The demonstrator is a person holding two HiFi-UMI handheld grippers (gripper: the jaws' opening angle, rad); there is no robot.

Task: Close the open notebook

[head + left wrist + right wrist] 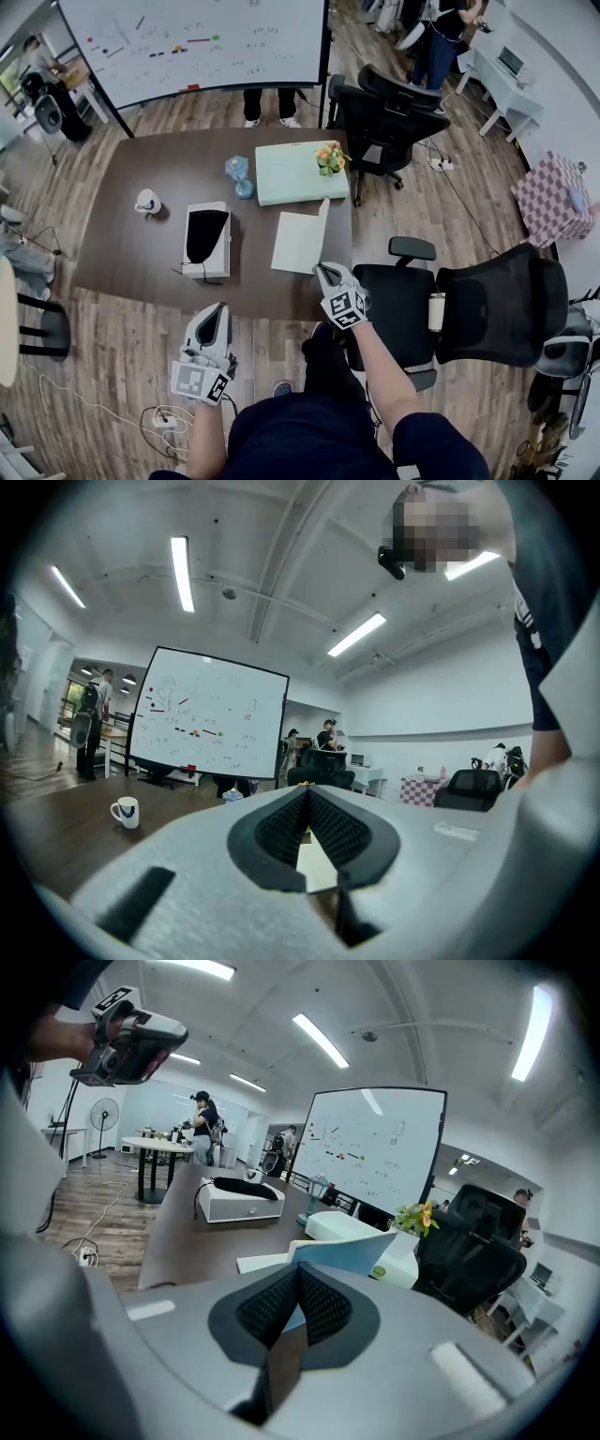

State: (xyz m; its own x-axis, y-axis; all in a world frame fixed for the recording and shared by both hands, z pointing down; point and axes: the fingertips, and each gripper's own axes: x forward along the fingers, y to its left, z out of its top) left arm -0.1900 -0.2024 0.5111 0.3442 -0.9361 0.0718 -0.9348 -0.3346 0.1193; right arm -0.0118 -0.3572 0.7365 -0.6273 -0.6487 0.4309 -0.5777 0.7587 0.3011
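Observation:
The notebook (298, 241) lies open on the brown table (141, 262) near its front right corner. Its white page lies flat and its cover (323, 214) stands up on the right side. In the right gripper view the pale blue cover (352, 1249) rises just beyond the jaws. My right gripper (325, 273) hovers at the table's front edge just short of the notebook, jaws together and holding nothing. My left gripper (217, 317) hangs off the table, in front of its edge, also shut and empty. Through its jaws a sliver of the notebook (317, 864) shows.
A white box with a black insert (206, 240) sits left of the notebook. Behind it are a mint-green box (291, 173), flowers (329, 157), a blue object (239, 174) and a mug (147, 202). Black chairs (403, 305) flank the table's right side; a whiteboard (187, 37) stands beyond.

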